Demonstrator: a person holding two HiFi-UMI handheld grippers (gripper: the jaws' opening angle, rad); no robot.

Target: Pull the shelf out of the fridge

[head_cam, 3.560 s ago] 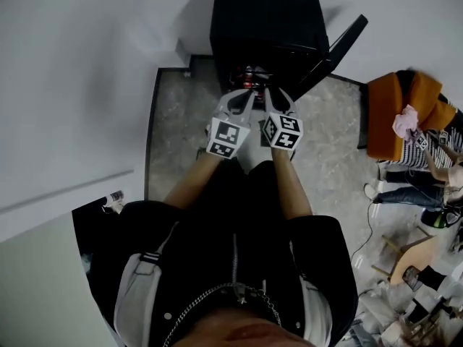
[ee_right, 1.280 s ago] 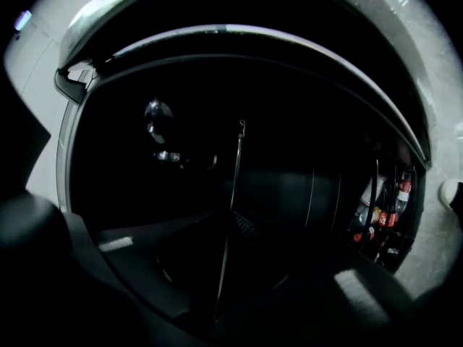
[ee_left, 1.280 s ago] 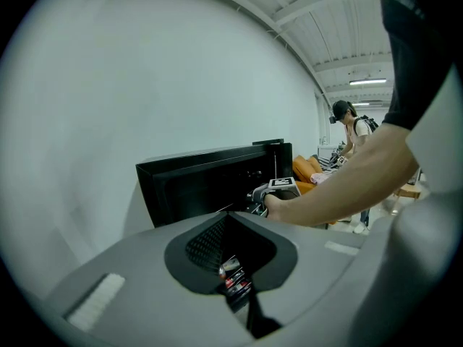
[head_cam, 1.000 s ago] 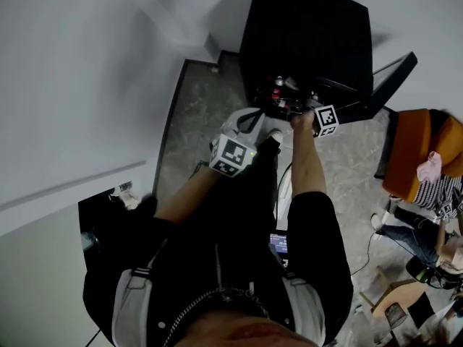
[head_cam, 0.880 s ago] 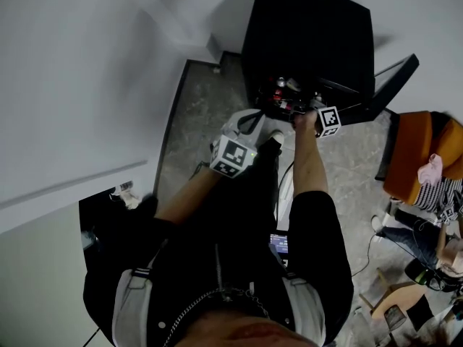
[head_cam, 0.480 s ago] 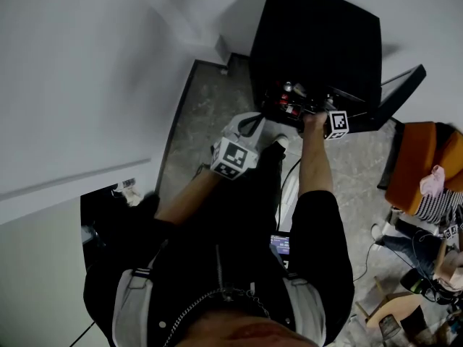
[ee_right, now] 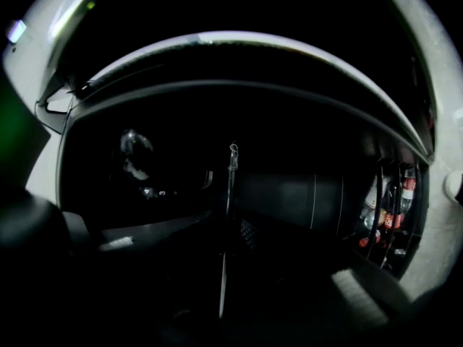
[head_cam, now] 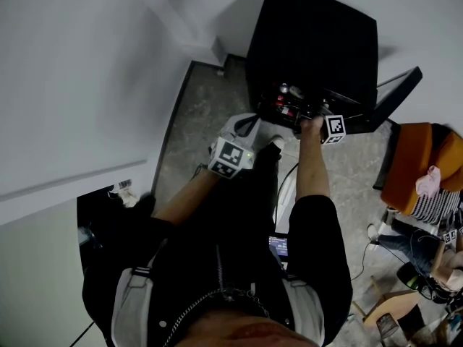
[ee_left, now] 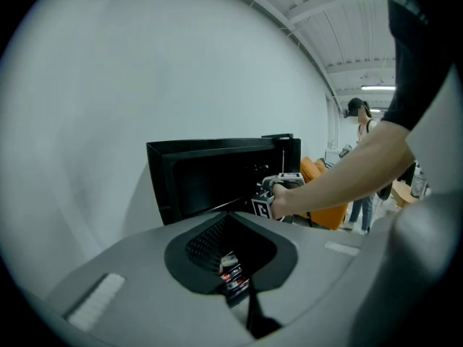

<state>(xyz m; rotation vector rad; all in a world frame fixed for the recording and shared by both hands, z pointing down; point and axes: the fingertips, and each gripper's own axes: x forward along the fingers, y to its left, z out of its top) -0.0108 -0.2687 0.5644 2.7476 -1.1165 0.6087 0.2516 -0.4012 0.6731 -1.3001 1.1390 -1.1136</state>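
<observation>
Shelf (ee_right: 231, 166): visible only as a thin pale strip in the dark right gripper view, perhaps one wire of its front edge, just inside the mouth of the black fridge (head_cam: 311, 35). Judged to be stiff and flat, light by itself, likely of wire or thin plate, so hard and a little slippery under the pads. Heavier, and prone to rattle, in case of carrying the red-labelled drinks (head_cam: 281, 101) seen at the opening; not possible to tell from here. Best taken at the front edge, close to the middle, so as to slide straight and not jam on one side. Probably lying level, long axis running left to right across the opening, front edge facing near, toward the person; should therefore come out toward the near side. Right gripper (ee_right: 228, 226): reaching about level into the opening, jaws having just been closing and now almost together, pinching that thin strip, as far as readable in the dark. More bottles (ee_right: 394, 208) to the right of it behind a wire rail, seemingly in the door (head_cam: 396, 92), swung open to the right. Left gripper (head_cam: 253, 120): held nearer and to the left of the opening, apart from the fridge, jaws pressed together on nothing. Fridge itself standing far on the floor against the white wall; further right, an orange seat (head_cam: 405, 172).
</observation>
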